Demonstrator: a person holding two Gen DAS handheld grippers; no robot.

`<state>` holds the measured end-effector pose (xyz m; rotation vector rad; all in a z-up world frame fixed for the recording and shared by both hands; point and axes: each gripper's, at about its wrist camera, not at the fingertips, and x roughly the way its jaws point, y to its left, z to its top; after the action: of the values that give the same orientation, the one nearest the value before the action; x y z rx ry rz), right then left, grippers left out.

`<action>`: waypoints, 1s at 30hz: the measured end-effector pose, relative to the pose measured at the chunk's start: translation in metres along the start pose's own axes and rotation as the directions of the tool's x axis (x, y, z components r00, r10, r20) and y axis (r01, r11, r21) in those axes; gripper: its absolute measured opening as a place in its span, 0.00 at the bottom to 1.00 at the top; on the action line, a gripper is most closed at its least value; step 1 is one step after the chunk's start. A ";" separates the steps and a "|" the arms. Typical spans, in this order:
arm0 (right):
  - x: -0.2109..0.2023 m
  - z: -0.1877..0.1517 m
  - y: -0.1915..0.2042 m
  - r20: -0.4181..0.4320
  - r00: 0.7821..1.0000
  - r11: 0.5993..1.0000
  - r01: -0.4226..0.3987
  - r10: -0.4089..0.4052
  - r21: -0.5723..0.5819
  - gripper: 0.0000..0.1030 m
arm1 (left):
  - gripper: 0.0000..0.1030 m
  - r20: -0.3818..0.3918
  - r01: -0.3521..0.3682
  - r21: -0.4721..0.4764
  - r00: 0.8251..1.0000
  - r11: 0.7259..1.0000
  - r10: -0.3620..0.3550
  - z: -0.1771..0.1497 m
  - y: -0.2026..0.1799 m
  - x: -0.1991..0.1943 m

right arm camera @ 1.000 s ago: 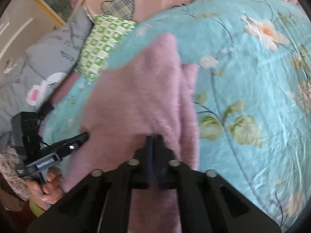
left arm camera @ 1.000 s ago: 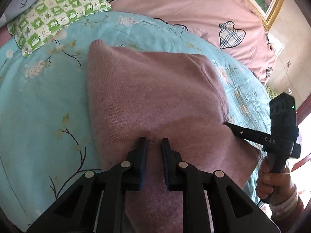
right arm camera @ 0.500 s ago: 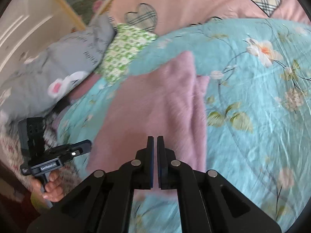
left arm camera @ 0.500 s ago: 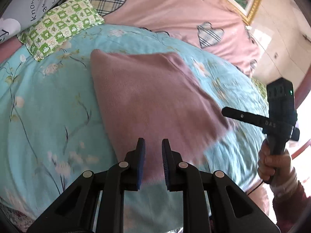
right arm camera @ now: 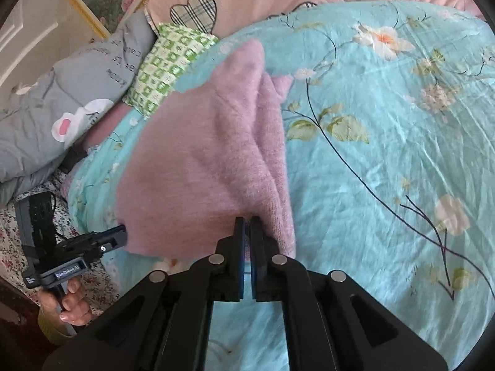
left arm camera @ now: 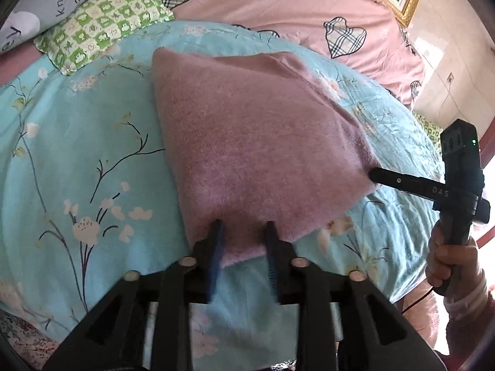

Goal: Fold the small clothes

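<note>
Releasing seems to be the step in hand: I have the pink knit garment (left arm camera: 260, 151) lying folded on the turquoise floral quilt (left arm camera: 77, 154) of the bed, and my left tongs (left arm camera: 244, 232) have just been opening, their blue pads standing apart on either side of the near hem with the cloth between them but no longer pinched. My right tongs (right arm camera: 247, 225) are all but closed at the garment's near right corner; a fold of the knit sits right at their tips, though I cannot tell for certain whether any cloth is caught between the pads. I judge the fold laid down, so the next move calls for freeing both tongs cleanly without dragging the fuzzy knit back, then taking a fresh edge for another fold or pressing this one flat. The left wrist view shows the broad smooth top layer and the right tongs' black fingers touching its far side corner, with a hand (left arm camera: 448, 262) on the grip. The right wrist view alone shows the stacked layers along the right edge, the grey printed pillow (right arm camera: 62, 92), and the green checked cushion (right arm camera: 164, 68) beyond.
</note>
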<state>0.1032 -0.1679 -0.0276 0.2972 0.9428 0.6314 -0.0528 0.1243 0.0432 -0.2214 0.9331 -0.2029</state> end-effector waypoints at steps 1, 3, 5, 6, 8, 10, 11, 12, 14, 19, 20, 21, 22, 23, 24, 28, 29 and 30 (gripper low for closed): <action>-0.005 -0.003 0.001 0.011 1.000 1.000 0.000 0.000 -0.003 0.04 | 0.46 0.009 0.003 -0.005 1.000 1.000 -0.003 -0.001 -0.001 -0.004; -0.017 -0.008 0.005 0.039 0.999 1.000 0.004 -0.004 -0.009 0.04 | 0.65 0.029 -0.018 -0.011 0.999 1.000 0.018 -0.004 -0.006 -0.012; -0.024 -0.009 0.010 0.054 0.999 1.000 0.007 -0.006 -0.019 0.06 | 0.73 0.038 -0.058 0.000 0.998 0.998 0.058 -0.005 -0.012 -0.014; -0.027 -0.011 0.013 0.055 0.998 1.000 0.011 -0.009 -0.029 0.11 | 0.73 0.037 -0.071 0.006 0.997 0.997 0.071 -0.006 -0.013 -0.015; -0.031 -0.015 0.019 0.056 0.998 0.998 0.018 -0.015 -0.055 0.36 | 0.73 0.039 -0.094 0.010 0.995 0.996 0.094 -0.009 -0.014 -0.019; -0.039 -0.022 0.026 0.081 0.997 0.997 0.016 -0.009 -0.080 0.60 | 0.73 0.046 -0.096 -0.004 0.994 0.995 0.096 -0.013 -0.011 -0.024; -0.041 -0.025 0.027 0.085 0.996 0.996 0.020 -0.012 -0.088 0.60 | 0.73 0.046 -0.096 -0.015 0.994 0.995 0.096 -0.016 -0.010 -0.027; -0.043 -0.028 0.029 0.084 0.996 0.995 0.030 -0.022 -0.095 0.60 | 0.73 0.045 -0.095 -0.021 0.994 0.995 0.096 -0.017 -0.008 -0.027; -0.045 -0.037 0.032 0.078 0.996 0.993 0.058 -0.050 -0.107 0.60 | 0.73 0.041 -0.101 -0.028 0.994 0.995 0.102 -0.024 -0.007 -0.030; -0.041 -0.060 0.035 0.047 0.995 0.986 0.098 -0.093 -0.135 0.62 | 0.73 0.028 -0.131 -0.032 0.991 0.991 0.132 -0.043 -0.004 -0.034; -0.039 -0.067 0.037 0.035 0.994 0.984 0.105 -0.101 -0.143 0.63 | 0.74 0.022 -0.134 -0.028 0.991 0.991 0.135 -0.048 -0.004 -0.034; -0.038 -0.070 0.037 0.029 0.994 0.983 0.110 -0.107 -0.149 0.66 | 0.74 0.016 -0.137 -0.021 0.990 0.990 0.137 -0.053 -0.004 -0.034; -0.036 -0.074 0.039 0.020 0.993 0.980 0.120 -0.119 -0.160 0.68 | 0.75 0.010 -0.142 -0.010 0.990 0.990 0.142 -0.056 -0.006 -0.034; -0.035 -0.077 0.040 0.014 0.992 0.978 0.126 -0.126 -0.168 0.69 | 0.76 0.004 -0.152 0.005 0.988 0.988 0.152 -0.060 -0.007 -0.033; -0.034 -0.080 0.042 0.009 0.991 0.976 0.131 -0.131 -0.176 0.70 | 0.76 0.001 -0.156 0.013 0.988 0.988 0.156 -0.063 -0.008 -0.033; -0.032 -0.079 0.051 0.007 0.988 0.966 0.150 -0.152 -0.210 0.78 | 0.78 0.011 -0.177 0.031 0.984 0.984 0.177 -0.064 -0.011 -0.037; -0.032 -0.077 0.054 0.012 0.987 0.962 0.161 -0.162 -0.222 0.80 | 0.78 0.021 -0.188 0.033 0.982 0.982 0.188 -0.062 -0.011 -0.039; -0.033 -0.074 0.057 0.016 0.985 0.957 0.172 -0.173 -0.235 0.83 | 0.79 0.033 -0.203 0.032 0.979 0.979 0.202 -0.060 -0.010 -0.041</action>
<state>0.0067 -0.1458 -0.0198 0.0015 0.8774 0.5764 -0.1259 0.1193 0.0429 -0.0956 0.9156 -0.0282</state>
